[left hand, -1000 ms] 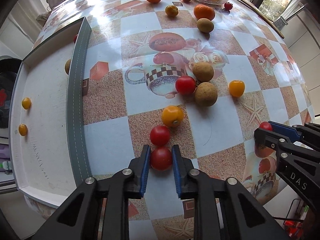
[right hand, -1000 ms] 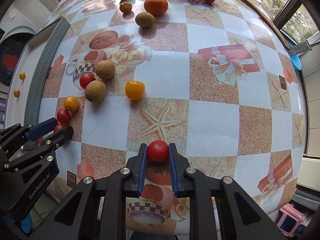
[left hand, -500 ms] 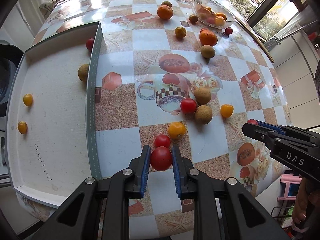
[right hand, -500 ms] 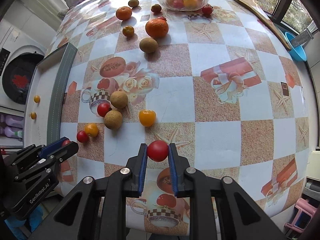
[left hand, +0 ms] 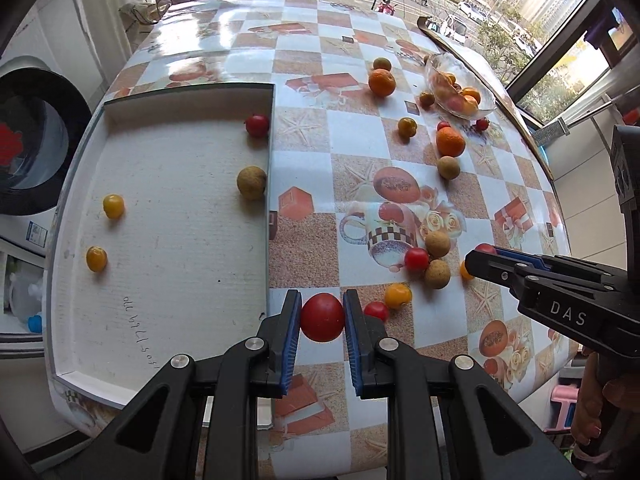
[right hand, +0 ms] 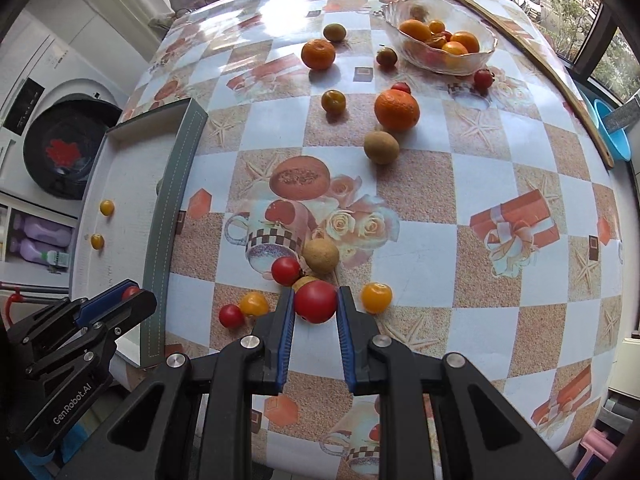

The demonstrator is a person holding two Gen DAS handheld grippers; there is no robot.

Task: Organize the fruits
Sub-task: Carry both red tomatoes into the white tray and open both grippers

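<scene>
My left gripper [left hand: 322, 316] is shut on a red tomato [left hand: 322, 317] and holds it above the table, just right of the white tray's wall [left hand: 267, 216]. My right gripper [right hand: 316, 304] is shut on another red tomato [right hand: 315, 301], held above the fruit cluster. The tray holds two yellow tomatoes [left hand: 113, 206], a brown longan [left hand: 251, 183] and a red tomato [left hand: 257, 125]. On the table lie a red tomato [left hand: 376, 311], an orange-yellow tomato [left hand: 397, 295], a red tomato [left hand: 416, 259] and two longans [left hand: 437, 274]. The right gripper also shows in the left wrist view [left hand: 478, 256], the left gripper in the right wrist view [right hand: 132, 298].
A glass bowl [right hand: 440, 36] of fruit stands at the far right. Oranges [right hand: 397, 110], small tomatoes [right hand: 333, 101] and a longan [right hand: 381, 147] lie scattered before it. A washing machine [right hand: 60, 152] stands left of the table. A wooden strip [right hand: 520, 52] runs along the right edge.
Both grippers have risen well above the table, each still holding its red tomato. The left one has moved toward the tray; the right one has shifted left over the fruit cluster.
</scene>
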